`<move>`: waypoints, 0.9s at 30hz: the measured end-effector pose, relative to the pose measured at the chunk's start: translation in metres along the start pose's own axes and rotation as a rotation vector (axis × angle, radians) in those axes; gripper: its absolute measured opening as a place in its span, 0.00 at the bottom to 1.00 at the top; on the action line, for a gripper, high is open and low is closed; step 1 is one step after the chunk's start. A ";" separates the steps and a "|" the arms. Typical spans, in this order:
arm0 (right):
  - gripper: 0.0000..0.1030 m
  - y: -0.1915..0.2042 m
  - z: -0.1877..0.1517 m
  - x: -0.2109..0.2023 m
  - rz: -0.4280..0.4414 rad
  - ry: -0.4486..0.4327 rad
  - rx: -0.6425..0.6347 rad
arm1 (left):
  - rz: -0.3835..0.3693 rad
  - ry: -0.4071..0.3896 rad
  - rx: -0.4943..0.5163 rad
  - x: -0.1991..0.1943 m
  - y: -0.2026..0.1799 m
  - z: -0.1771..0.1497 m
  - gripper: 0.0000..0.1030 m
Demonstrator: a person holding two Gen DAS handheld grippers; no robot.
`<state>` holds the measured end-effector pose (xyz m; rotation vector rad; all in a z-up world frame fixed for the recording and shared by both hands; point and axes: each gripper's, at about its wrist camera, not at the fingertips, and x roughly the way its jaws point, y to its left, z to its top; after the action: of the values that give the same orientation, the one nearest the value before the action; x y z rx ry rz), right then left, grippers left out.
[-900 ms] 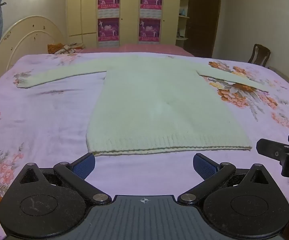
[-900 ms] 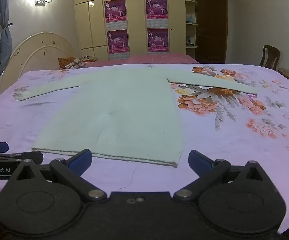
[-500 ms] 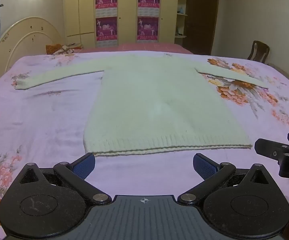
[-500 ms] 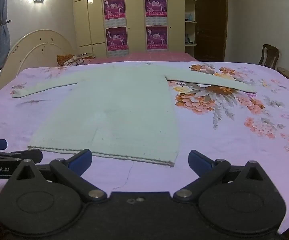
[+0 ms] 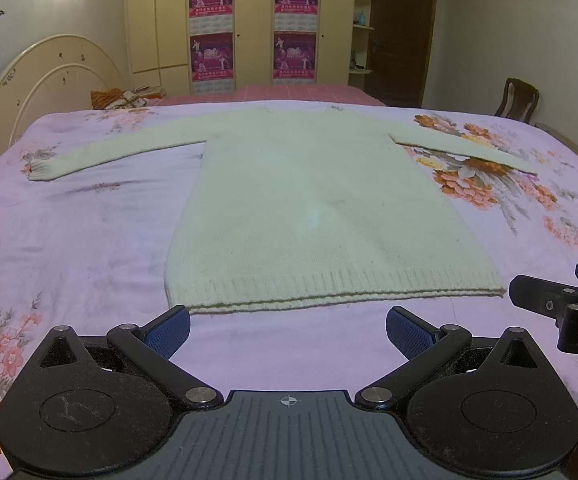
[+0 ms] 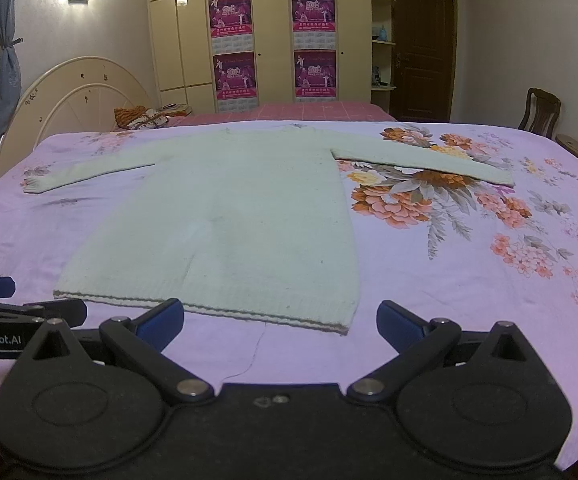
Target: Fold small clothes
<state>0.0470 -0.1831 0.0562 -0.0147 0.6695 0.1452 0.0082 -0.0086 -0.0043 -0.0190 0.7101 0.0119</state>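
Now I have eased both tongs closer: the sweater (image 5: pixel 321 208) fills mid-frame, flat on the bed (image 5: pixel 69 240), nothing folded. Left tongs (image 5: pixel 287 330) and right tongs (image 6: pixel 279 322) gape empty beneath its hem.

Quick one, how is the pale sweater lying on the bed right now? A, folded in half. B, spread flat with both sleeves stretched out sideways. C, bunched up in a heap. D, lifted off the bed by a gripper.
B: the sweater lies flat on the floral bedsheet, a sleeve reaching out to each side, untouched.
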 end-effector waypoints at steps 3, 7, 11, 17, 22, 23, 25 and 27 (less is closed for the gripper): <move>0.99 -0.001 0.000 0.002 0.002 0.004 -0.001 | 0.001 0.002 0.001 0.001 0.000 0.000 1.00; 0.99 0.000 0.001 0.003 0.004 0.006 -0.003 | 0.000 0.003 0.000 0.002 0.000 0.000 1.00; 0.99 0.000 0.001 0.004 0.001 0.004 -0.008 | 0.000 0.002 -0.001 0.003 0.000 0.000 1.00; 0.99 0.000 0.001 0.005 0.002 0.005 -0.010 | 0.003 0.006 -0.001 0.003 0.002 0.001 1.00; 0.99 0.000 0.001 0.006 0.005 0.007 -0.012 | 0.008 0.012 -0.004 0.005 0.004 0.001 1.00; 0.99 0.000 0.001 0.006 0.004 0.008 -0.012 | 0.009 0.013 -0.003 0.005 0.003 0.001 1.00; 0.99 0.000 0.001 0.006 0.005 0.009 -0.011 | 0.012 0.014 -0.003 0.006 0.003 0.001 1.00; 0.99 0.000 0.000 0.007 0.005 0.009 -0.011 | 0.011 0.014 -0.004 0.007 0.003 0.002 1.00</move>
<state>0.0523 -0.1824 0.0525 -0.0241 0.6780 0.1539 0.0144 -0.0060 -0.0076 -0.0187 0.7243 0.0239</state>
